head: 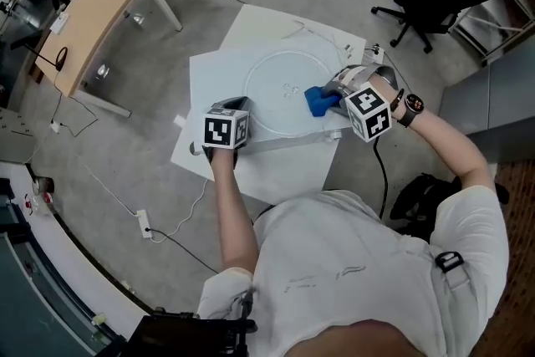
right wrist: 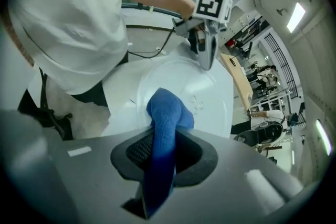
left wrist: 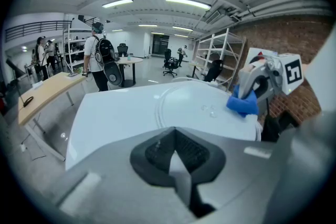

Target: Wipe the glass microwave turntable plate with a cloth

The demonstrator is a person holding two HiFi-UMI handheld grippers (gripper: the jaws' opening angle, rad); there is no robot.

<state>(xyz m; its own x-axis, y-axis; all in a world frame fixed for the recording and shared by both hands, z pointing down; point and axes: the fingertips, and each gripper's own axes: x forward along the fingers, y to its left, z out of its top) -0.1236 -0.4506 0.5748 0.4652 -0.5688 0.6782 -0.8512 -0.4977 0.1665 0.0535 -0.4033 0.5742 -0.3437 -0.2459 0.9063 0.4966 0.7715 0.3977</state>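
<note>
The round glass turntable plate lies flat on a white table; it shows in the left gripper view and the right gripper view too. My right gripper is shut on a blue cloth, whose bunched end rests on the plate's right part. From the left gripper view, the cloth hangs under the right gripper. My left gripper hovers by the plate's left rim, jaws shut, with nothing seen between them.
A wooden desk stands at the far left and a black office chair at the far right. A power strip with cable lies on the floor. A person with a backpack stands beyond the table.
</note>
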